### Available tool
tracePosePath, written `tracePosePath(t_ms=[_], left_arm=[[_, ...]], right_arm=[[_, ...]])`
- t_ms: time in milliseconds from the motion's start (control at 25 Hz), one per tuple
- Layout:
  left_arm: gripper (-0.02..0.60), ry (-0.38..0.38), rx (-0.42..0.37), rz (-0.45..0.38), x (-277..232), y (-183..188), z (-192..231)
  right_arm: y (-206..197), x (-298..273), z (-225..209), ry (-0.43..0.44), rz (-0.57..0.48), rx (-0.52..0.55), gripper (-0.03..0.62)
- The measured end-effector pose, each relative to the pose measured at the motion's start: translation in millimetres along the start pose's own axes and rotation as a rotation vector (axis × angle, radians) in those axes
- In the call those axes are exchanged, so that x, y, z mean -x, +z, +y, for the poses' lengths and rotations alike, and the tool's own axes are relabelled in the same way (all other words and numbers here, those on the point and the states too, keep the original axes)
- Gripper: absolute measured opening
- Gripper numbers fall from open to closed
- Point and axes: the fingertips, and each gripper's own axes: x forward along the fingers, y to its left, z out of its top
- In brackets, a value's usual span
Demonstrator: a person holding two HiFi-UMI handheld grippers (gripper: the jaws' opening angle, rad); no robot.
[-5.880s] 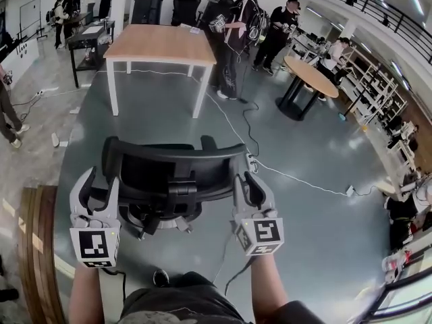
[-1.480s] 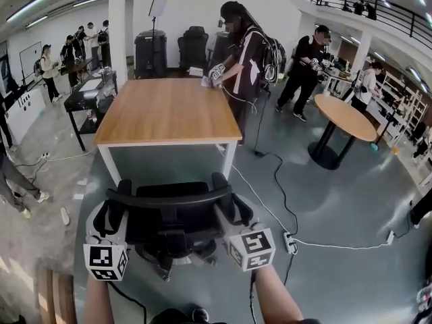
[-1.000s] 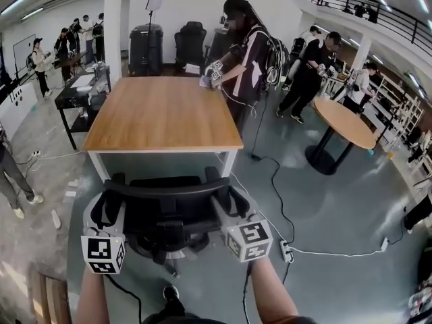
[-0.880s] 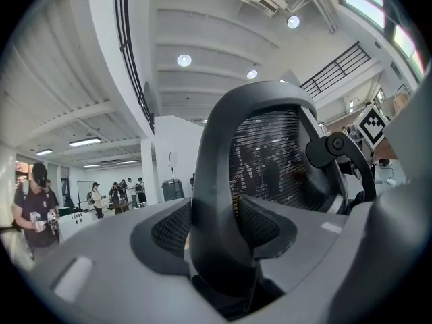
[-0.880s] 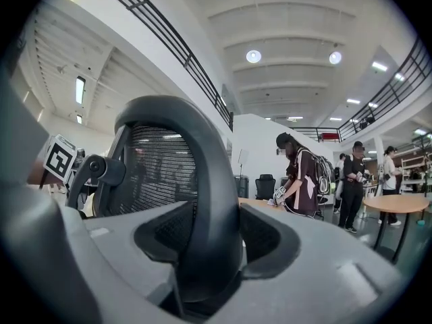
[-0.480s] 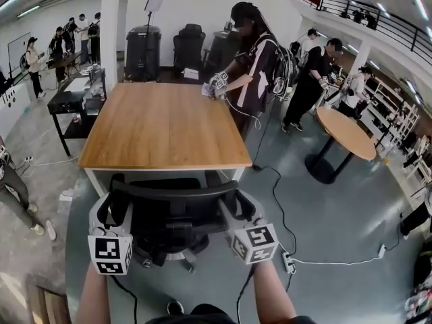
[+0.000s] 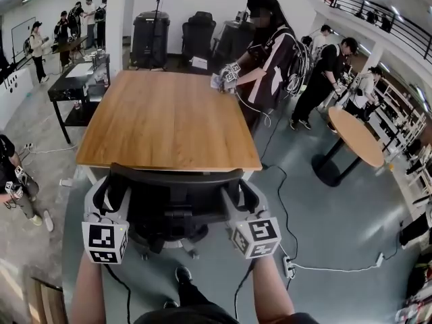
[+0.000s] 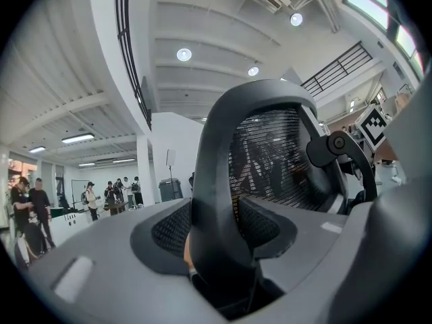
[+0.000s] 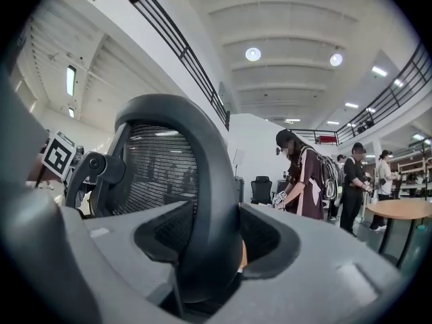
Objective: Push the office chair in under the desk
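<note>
Black, mesh-backed office chair point(image 7: 172, 204); left gripper point(image 7: 111, 194) and right gripper point(image 7: 235, 193) each clamped on its curved frame

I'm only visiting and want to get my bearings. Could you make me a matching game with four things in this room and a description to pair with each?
Things:
1. office chair
2. desk
3. round table
4. power strip

Descriptions:
A. white, lying on the floor
B. black, with a mesh back
C. rectangular wooden top
D. round top on a dark pedestal

Pairs: 1-B, 2-C, 3-D, 4-A
</note>
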Motion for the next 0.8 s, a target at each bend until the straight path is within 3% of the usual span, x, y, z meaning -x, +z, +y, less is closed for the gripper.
tracePosePath(t_ms=[800], left_arm=[[0.229, 0.038, -0.009, -0.024, -116, 2, 48]], right_arm=[[7, -126, -36, 0.018, -0.046, 0.028, 0.201]])
